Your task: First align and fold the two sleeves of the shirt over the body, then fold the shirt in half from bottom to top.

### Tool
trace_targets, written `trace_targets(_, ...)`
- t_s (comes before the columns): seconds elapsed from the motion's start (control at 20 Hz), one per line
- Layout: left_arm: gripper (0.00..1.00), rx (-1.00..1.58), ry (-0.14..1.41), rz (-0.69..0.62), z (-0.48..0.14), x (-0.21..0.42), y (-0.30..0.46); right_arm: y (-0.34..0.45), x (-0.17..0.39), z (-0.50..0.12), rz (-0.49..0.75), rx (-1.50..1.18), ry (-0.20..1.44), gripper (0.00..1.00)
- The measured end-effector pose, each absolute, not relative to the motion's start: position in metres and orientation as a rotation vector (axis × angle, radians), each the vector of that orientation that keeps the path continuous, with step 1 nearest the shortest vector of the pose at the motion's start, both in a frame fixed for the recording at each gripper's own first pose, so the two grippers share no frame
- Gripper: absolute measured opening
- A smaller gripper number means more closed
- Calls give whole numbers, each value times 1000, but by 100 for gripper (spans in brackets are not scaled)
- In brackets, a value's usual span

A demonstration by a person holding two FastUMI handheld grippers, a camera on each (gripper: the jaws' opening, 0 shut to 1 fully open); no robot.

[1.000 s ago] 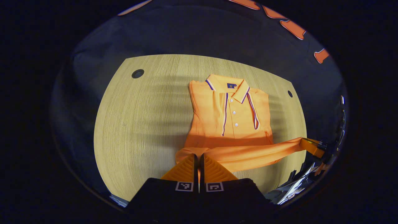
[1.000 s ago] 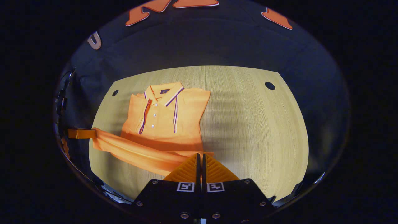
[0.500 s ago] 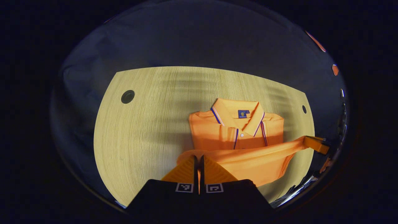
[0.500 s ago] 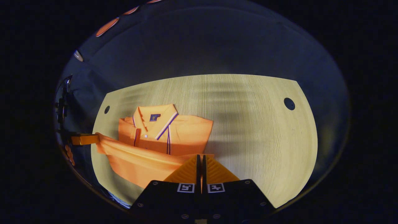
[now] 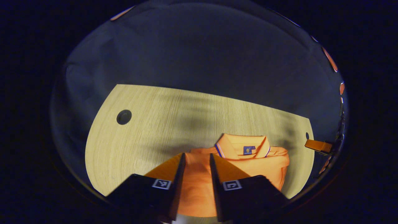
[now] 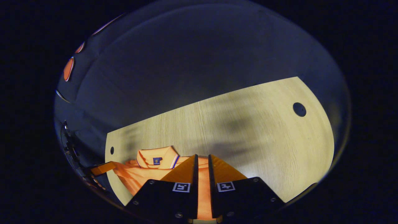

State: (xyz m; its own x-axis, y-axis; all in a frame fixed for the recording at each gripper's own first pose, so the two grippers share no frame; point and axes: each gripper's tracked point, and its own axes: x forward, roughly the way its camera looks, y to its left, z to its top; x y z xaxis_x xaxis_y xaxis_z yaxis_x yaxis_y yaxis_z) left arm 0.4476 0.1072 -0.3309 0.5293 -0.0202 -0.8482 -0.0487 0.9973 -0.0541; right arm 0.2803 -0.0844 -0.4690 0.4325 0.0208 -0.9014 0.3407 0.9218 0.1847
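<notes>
Shirt (image 5: 248, 161) folded on table (image 5: 155, 124)

Wooden table (image 5: 149, 137) with holes, folded orange shirt (image 5: 258, 161) on it

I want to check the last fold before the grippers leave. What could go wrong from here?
1. Both fingers of the left hand-held gripper stand apart over the shirt; pulling away low could drag the top layer and open the fold.
2. The right hand-held gripper is only slightly open, so the cloth between its fingers may catch and lift.
3. Near the collar the folded edge looks bunched on one side, so the halves may lie uneven.
</notes>
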Motion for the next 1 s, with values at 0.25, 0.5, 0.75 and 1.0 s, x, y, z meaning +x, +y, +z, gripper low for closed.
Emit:
trace_targets(0.25, 95, 13, 744, 5, -232, 444, 105, -86, 279, -386, -181, 145, 865, 66)
trace_targets(0.5, 95, 52, 440, -50, -121, 367, 79, -52, 232, -271, -167, 12, 580, 89)
trace_targets(0.75, 97, 43, 275, -91, -65, 277, 64, -27, 165, -195, -174, -35, 398, 92)
trace_targets(1.0, 97, 56, 159, -113, -38, 209, 64, 1, 110, -156, -194, -83, 267, 92)
